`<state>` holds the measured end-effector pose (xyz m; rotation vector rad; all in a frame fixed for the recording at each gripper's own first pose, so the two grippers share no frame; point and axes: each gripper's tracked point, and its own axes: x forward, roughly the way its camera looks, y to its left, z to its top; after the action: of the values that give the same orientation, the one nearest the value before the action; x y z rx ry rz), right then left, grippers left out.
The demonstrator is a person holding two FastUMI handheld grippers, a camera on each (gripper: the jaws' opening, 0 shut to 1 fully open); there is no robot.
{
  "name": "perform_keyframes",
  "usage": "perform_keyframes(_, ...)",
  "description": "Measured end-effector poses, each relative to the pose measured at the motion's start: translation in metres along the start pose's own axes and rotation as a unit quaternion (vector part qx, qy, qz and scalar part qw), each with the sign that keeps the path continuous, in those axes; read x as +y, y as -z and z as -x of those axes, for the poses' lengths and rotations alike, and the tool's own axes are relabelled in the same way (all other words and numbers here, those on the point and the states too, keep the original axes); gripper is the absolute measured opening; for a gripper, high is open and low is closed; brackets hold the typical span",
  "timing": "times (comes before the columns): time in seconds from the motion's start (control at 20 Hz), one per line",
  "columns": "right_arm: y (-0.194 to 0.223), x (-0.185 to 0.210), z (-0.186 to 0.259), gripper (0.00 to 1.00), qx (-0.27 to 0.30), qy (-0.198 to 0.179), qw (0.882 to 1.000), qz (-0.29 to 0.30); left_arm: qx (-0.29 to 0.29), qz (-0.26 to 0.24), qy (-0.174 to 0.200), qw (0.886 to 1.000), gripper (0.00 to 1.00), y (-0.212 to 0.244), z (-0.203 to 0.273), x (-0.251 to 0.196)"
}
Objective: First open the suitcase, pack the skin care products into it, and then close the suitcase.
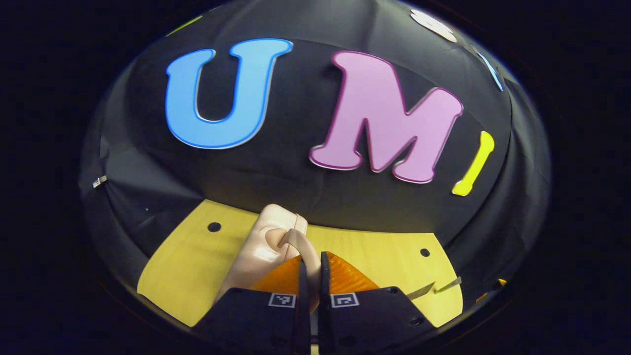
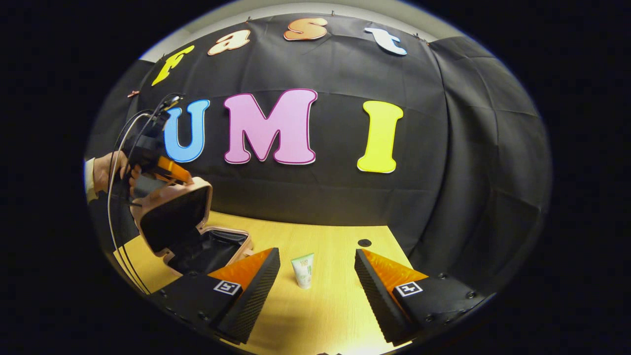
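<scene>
On my left, my left gripper (image 1: 311, 283) has its two fingers drawn almost together, with only a thin slit between them, and the pale pink suitcase lid (image 1: 268, 246) sits right at their tips; a curved tab on the lid's edge seems to run into that slit, though I cannot tell for sure that both fingers press on it. In the right gripper view that same gripper (image 2: 165, 172) shows far off to the left, perched on the top edge of the raised lid (image 2: 172, 217), with a hand (image 2: 106, 172) and a pale cuff behind it and cables arching over it. The suitcase (image 2: 217, 246) stands open on the wooden table (image 2: 325, 305), its lid tilted up and its dark-lined lower half lying flat just beyond my right gripper's left finger. Moving rightward, my right gripper (image 2: 318, 281) holds its fingers wide apart and grips nothing. Between them, a little farther out on the table, a small white tube with a green label (image 2: 303, 270) stands upright (cap end down, as far as I can judge), apart from both fingers and just to the right of the suitcase.
</scene>
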<state>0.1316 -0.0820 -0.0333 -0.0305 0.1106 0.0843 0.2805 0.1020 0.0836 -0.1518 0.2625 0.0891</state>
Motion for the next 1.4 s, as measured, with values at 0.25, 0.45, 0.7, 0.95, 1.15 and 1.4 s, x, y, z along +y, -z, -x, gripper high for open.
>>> perform_keyframes(0.25,0.005,0.015,0.005,0.97,0.014,0.011,1.000,0.007,-0.013,-0.018,-0.061,0.998,0.11,-0.010,-0.008,0.155)
perform_keyframes(0.45,0.023,0.029,0.000,0.97,0.039,0.026,0.999,-0.001,0.007,-0.024,-0.110,0.994,0.11,0.011,-0.035,0.263)
perform_keyframes(0.7,0.055,0.034,-0.013,0.97,0.076,0.034,0.997,0.003,0.059,0.045,-0.114,0.991,0.11,0.082,-0.087,0.348)
perform_keyframes(0.95,0.058,0.024,-0.031,0.98,0.071,0.061,0.996,-0.012,0.126,0.068,-0.127,0.982,0.11,0.156,-0.130,0.394)
perform_keyframes(1.15,0.045,0.006,-0.024,0.97,0.050,0.086,0.995,-0.013,0.117,-0.017,-0.172,0.978,0.26,0.143,-0.133,0.412)
perform_keyframes(1.4,0.031,-0.013,-0.005,0.97,0.029,0.113,0.993,-0.021,-0.046,-0.112,-0.116,0.986,0.96,0.027,-0.080,0.311)
